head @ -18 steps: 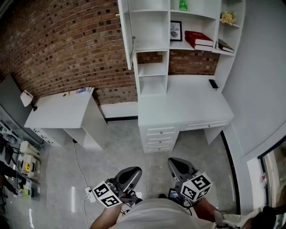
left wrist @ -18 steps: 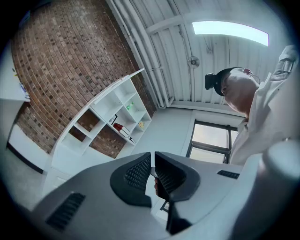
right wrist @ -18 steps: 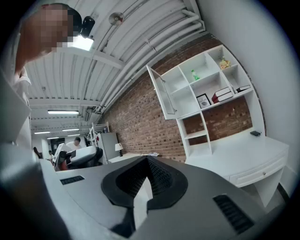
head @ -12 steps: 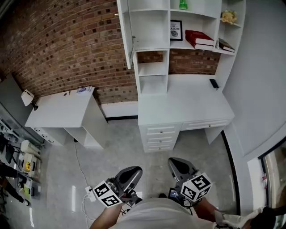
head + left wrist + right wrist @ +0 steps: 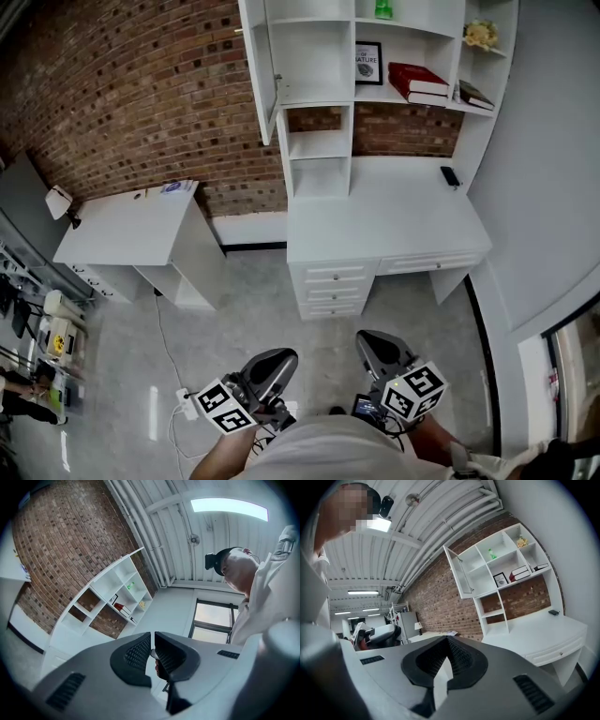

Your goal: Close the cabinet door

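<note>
brick wall runs behind a white shelf unit that stands along the back edge of a white surface with drawers under its front edge. cabinet door hangs on the unit's upper left compartment, swung wide open to the left. a green bottle stands in the top middle compartment. below it a framed print stands beside a red book lying flat. the print's lower line looks like "nature"; the rest is too small to read. a yellowish ornament sits in the top right compartment, with more books lying below it. a small black object lies near the surface's back right corner. left tongs and right tongs are held low over the floor, well apart from the door, both closed on nothing, the left with only a thin slit between its pads.
</note>
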Motion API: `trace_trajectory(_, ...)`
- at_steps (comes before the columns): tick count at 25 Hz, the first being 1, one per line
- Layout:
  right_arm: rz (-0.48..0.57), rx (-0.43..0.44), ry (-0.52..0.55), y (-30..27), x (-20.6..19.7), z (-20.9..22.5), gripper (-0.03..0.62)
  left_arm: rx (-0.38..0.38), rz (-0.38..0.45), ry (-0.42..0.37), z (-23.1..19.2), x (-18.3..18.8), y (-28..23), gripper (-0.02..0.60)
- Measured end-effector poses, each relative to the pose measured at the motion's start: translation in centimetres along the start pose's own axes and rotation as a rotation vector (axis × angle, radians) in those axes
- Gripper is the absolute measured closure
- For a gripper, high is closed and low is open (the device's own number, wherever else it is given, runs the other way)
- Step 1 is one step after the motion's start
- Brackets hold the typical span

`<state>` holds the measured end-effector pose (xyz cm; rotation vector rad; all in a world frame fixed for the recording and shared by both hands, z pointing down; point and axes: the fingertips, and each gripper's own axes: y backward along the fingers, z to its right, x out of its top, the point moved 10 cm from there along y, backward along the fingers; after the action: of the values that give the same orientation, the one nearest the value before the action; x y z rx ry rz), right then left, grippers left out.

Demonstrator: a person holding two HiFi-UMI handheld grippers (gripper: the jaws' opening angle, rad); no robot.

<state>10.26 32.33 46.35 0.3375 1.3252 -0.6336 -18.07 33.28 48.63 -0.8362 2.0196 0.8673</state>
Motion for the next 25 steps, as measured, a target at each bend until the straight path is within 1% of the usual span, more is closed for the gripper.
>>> trace_trajectory(5, -0.002, -0.043, 0.080, 0.5, 0.4, 1.3, 0.566, 0.017, 0.008, -0.009, 0.3, -0.7, -1.0, 0.549)
trace_trajectory(7, -0.001, -0.054, 0.093, 0.6, 0.5, 2.0, 0.566, 0.026, 0.005, -0.015, 0.5, -0.9, -1.6, 0.549)
trace_trajectory(12, 0.000, -0.049, 0.098, 0.5, 0.7, 3.3, 0.566, 0.047, -0.001, -0.031, 0.9, -1.6, -3.1, 0.549)
trace_trajectory(25, -0.006, -0.042, 0.089, 0.9, 0.7, 6.8, 0.565, 0.087, -0.003, -0.040, 1.5, -3.4, -5.7, 0.549)
